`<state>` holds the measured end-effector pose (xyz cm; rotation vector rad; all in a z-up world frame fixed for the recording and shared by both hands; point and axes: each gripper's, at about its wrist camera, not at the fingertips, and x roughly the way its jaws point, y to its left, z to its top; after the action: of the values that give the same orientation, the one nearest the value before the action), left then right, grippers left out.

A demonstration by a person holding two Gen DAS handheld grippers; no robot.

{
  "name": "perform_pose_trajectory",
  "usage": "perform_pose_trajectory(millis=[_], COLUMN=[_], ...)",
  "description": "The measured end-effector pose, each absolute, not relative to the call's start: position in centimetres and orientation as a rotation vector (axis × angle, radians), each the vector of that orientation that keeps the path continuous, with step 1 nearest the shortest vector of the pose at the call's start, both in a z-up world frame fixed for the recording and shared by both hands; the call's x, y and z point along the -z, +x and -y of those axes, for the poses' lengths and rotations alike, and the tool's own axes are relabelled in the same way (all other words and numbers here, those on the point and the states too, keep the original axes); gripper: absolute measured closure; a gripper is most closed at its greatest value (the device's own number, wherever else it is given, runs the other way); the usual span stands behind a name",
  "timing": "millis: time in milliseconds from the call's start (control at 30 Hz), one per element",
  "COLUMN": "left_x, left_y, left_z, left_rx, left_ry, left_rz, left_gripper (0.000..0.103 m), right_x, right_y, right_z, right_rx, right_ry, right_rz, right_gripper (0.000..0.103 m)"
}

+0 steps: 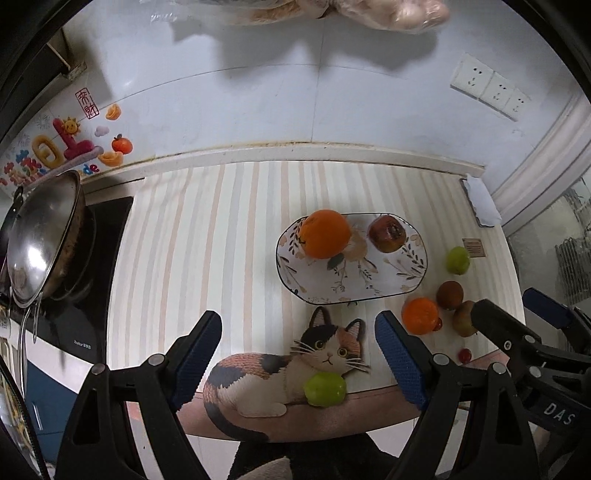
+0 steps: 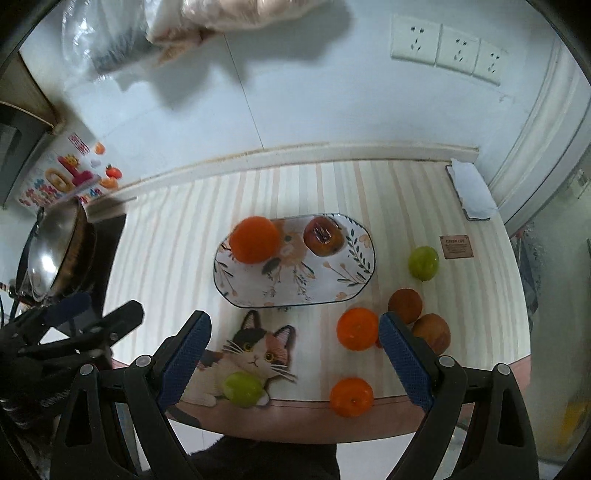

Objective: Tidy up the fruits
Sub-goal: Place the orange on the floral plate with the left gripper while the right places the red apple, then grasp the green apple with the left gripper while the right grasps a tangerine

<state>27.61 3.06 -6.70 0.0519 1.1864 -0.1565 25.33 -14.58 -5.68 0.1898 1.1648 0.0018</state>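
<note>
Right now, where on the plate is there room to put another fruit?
The front half of the plate is bare, nearer the cat picture, below the big orange and the red fruit at its back. The mat to the plate's right is crowded with loose fruits.

Floral plate [image 2: 343, 284], orange fruit [image 2: 254, 240], striped mat [image 2: 166, 251]

A steel wok [image 1: 40, 240] with a lid stands at the left edge of the frame, on a black stove [image 1: 99, 295]. Behind it, colourful stickers [image 1: 66, 147] are on the white wall. Three white sockets [image 1: 489, 88] sit on the wall at the upper right. A folded white cloth [image 1: 480, 201] lies at the right, near the wall. Plastic bags [image 2: 207, 26] hang at the top.
</note>
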Motion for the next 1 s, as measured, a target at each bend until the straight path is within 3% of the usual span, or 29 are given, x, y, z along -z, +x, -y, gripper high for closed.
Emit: perform_pose_trajectory(millis=[300,633,900,933,1000], left_x=[10.5,24.4,30.3,30.6,30.9], left_y=[26.8,25.6,24.8,24.8,24.8], left_z=[-2.3,0.2,2.0,2.2,2.4], left_rx=[0.159,0.154,0.109,0.1,0.072], left_ry=[0.129,0.078,0.075,0.092,0.115], left_rz=[-1.265,-1.625,-1.716,-1.712,-1.689], left_gripper=[0.018,0.018,0.018,0.019,0.039], right_x=[7.0,19.1,26.2,27.0,28.1], right_y=[23.4,24.5,28.1,28.7,29.5], right_z=[16.5,21.2,22.7,22.8,22.7], right_rx=[0.061,0.05,-0.022,-0.029,-0.044], right_ry=[0.3,0.368,0.328,0.316,0.303], right_rz=[-1.184,-1.423,-1.533,-1.545,-1.567], right_gripper=[0.009,0.009,0.014,0.014,0.018])
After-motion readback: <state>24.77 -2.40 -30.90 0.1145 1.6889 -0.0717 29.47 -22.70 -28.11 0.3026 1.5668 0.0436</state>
